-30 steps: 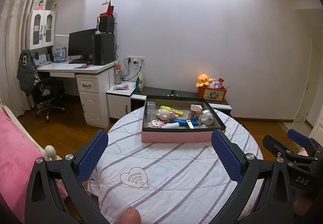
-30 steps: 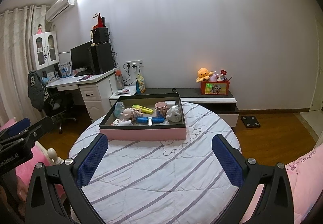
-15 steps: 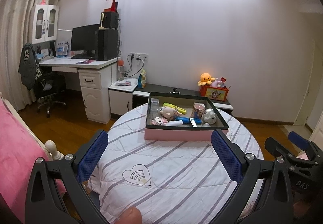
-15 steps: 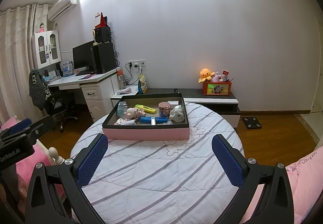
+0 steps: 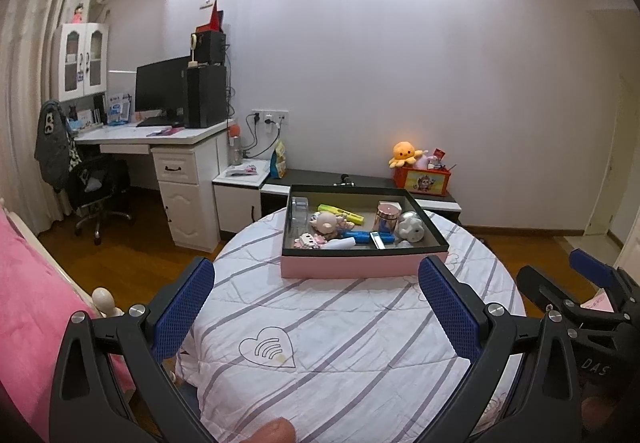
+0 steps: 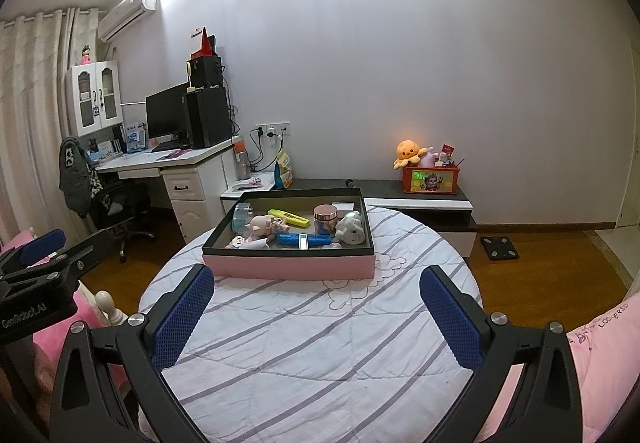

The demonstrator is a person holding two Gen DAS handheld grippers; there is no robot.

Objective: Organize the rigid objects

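A pink box with a black rim (image 5: 362,268) (image 6: 292,268) sits at the far side of a round table with a striped white cloth (image 5: 340,327) (image 6: 320,339). Inside lie a yellow marker (image 5: 341,212) (image 6: 289,218), a rose-gold jar (image 5: 387,217) (image 6: 325,218), a white figurine (image 5: 410,227) (image 6: 352,228), a blue bar (image 5: 366,236) (image 6: 304,240), a pink pig toy (image 5: 326,222) (image 6: 260,223) and a clear cup (image 5: 299,208). My left gripper (image 5: 316,307) and right gripper (image 6: 318,309) hover open over the near cloth, empty, well short of the box.
A white desk with monitor and tower (image 5: 176,111) and an office chair (image 5: 96,183) stand at left. A low dark cabinet (image 6: 420,195) carries a red toy box (image 6: 430,181). Pink bedding (image 5: 28,303) lies on the left, with more on the right (image 6: 600,347). A scale (image 6: 499,247) lies on the wooden floor.
Both views have shifted slightly; the box sits a little further right in each frame and slightly higher. Both grippers stay open and nothing in the box has moved.
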